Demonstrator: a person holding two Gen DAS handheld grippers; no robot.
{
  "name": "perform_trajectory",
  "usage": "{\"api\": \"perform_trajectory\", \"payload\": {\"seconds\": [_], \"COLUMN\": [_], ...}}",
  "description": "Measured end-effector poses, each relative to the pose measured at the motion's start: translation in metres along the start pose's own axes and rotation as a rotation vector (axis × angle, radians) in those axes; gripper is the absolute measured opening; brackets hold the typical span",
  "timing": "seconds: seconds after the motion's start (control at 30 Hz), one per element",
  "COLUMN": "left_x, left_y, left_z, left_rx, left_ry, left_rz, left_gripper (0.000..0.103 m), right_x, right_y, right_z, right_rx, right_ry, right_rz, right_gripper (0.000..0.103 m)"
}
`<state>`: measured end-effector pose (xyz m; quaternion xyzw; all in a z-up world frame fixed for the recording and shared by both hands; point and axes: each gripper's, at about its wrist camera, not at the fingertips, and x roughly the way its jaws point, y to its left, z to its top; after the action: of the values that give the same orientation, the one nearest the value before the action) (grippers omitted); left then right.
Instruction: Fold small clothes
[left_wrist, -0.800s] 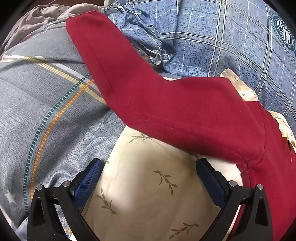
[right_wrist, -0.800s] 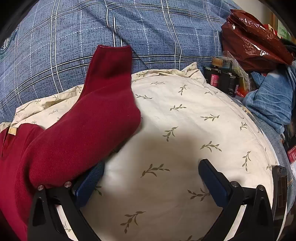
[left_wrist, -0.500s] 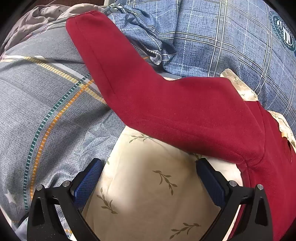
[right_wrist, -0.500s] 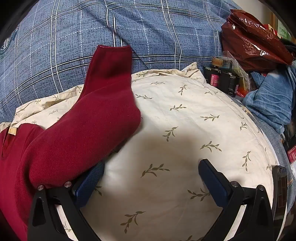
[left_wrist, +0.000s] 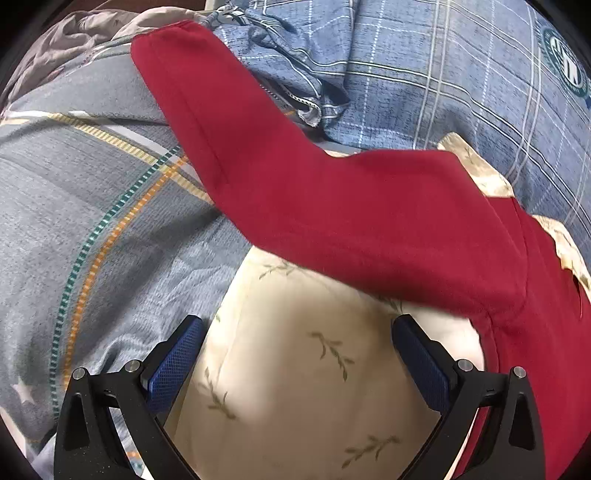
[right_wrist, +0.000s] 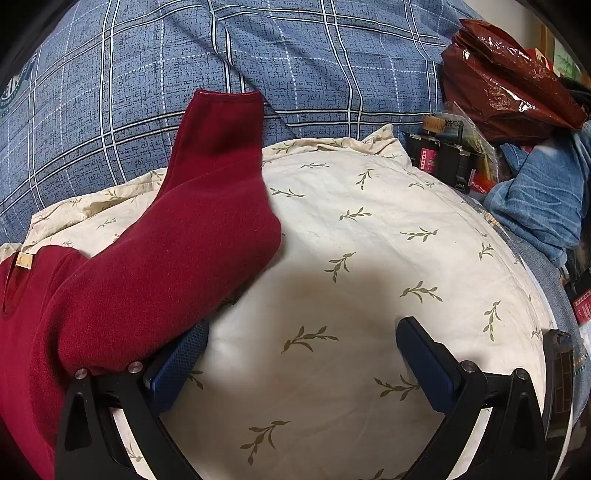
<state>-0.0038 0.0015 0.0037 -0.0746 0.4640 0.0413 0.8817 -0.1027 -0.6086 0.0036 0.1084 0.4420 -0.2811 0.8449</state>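
**A:** Red garment (left_wrist: 369, 221) first: where does it lie for each tool?

**B:** It is spread on a cream pillow with a leaf print (right_wrist: 369, 258). For the left tool (left_wrist: 297, 354), one sleeve runs ahead and away to the upper left, past the pillow's edge onto the grey plaid bedding (left_wrist: 92, 203), and the body sits ahead and off to the right. For the right tool (right_wrist: 301, 354), the other sleeve lies ahead and to the left, bent, with its cuff resting on the blue plaid cover (right_wrist: 221, 55).

**A:** And the tools themselves?

**B:** Both stand spread wide with nothing between the pads, only bare pillow. The red cloth does overlap the right tool's left finger (whether it actually touches, I cannot tell).

**A:** So which step is this?

**B:** The start, I judge: garment laid out, sleeves still flung outward, no fold made.

**A:** Next move?

**B:** Probably each tool reaches forward to its sleeve, pinches near the cuff and carries it inward over the body. The left one has the longer reach, and thick fleece needs a deep bite.
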Motion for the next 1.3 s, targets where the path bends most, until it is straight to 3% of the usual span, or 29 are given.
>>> {"api": "perform_trajectory", "payload": {"seconds": [0.2,0.3,0.4,0.57,0.77,0.93,1.07,1.3], "left_x": [-0.005,-0.015,-0.036,-0.072,-0.105,-0.122,-0.142,-0.184], "left_y": [0.006,0.007,0.006,-0.003,-0.016,-0.020,-0.025,-0.051], "left_z": [0.004,0.004,0.002,-0.016,-0.035,-0.042,-0.047,-0.073], "left_rx": [-0.009,-0.025,-0.009,0.058,0.142,0.162,0.178,0.212], "left_ry": [0.037,0.008,-0.073,-0.193,-0.241,-0.224,-0.233,-0.265], "left_rz": [-0.006,0.023,0.040,0.047,0.020,-0.013,0.001,-0.053], "left_gripper": [0.099,0.093,0.093,0.093,0.093,0.093,0.093,0.093], "right_x": [-0.010,-0.026,-0.054,-0.109,-0.156,-0.172,-0.184,-0.203], "right_y": [0.003,0.005,0.010,0.034,0.091,0.139,0.165,0.177], "right_z": [-0.007,-0.020,-0.039,-0.063,-0.068,-0.071,-0.080,-0.088], "right_rx": [0.029,0.044,0.031,-0.012,-0.082,-0.136,-0.160,-0.172], "right_ry": [0.023,0.069,0.062,0.042,-0.012,-0.030,-0.022,-0.084], "right_rz": [-0.015,-0.012,-0.006,0.141,0.274,0.336,0.356,0.345], "right_gripper": [0.103,0.103,0.103,0.103,0.103,0.103,0.103,0.103]}}
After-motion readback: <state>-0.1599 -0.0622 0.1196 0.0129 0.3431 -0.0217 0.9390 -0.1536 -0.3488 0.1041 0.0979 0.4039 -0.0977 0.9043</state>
